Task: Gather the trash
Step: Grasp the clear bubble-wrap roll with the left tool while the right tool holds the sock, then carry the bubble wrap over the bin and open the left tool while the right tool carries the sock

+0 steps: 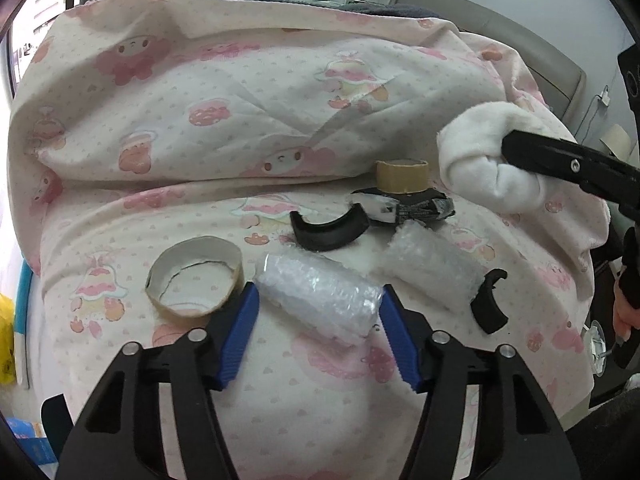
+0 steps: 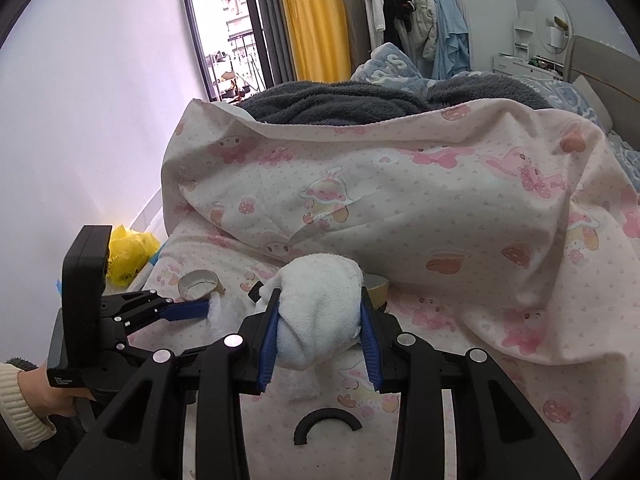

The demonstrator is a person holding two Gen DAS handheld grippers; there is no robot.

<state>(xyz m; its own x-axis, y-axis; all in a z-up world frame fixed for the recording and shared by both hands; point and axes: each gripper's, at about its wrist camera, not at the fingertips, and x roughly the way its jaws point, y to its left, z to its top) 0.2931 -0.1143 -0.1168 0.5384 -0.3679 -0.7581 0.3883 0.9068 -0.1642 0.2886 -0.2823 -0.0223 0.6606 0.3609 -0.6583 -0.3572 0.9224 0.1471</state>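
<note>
Trash lies on a pink-patterned bed sheet [image 1: 120, 240]. My left gripper [image 1: 318, 300] is open, its blue pads on either side of a roll of bubble wrap [image 1: 316, 296]. Around it lie a cardboard tape core [image 1: 196, 280], a second bubble wrap roll [image 1: 432, 266], a curved black plastic piece [image 1: 328, 228], a smaller black piece [image 1: 488, 304], a tape roll [image 1: 402, 176] and a dark wrapper [image 1: 420, 208]. My right gripper [image 2: 318, 320] is shut on a bunched white fleecy fold of the blanket [image 2: 320, 308], held above the sheet; it also shows in the left wrist view [image 1: 492, 160].
A folded pink-patterned duvet [image 2: 380, 184] rises behind the trash, with grey and blue blankets [image 2: 340, 100] beyond. A yellow bag [image 2: 128, 252] sits beside the bed at left. A curved black piece [image 2: 328, 422] lies under my right gripper. A headboard [image 1: 520, 36] is at right.
</note>
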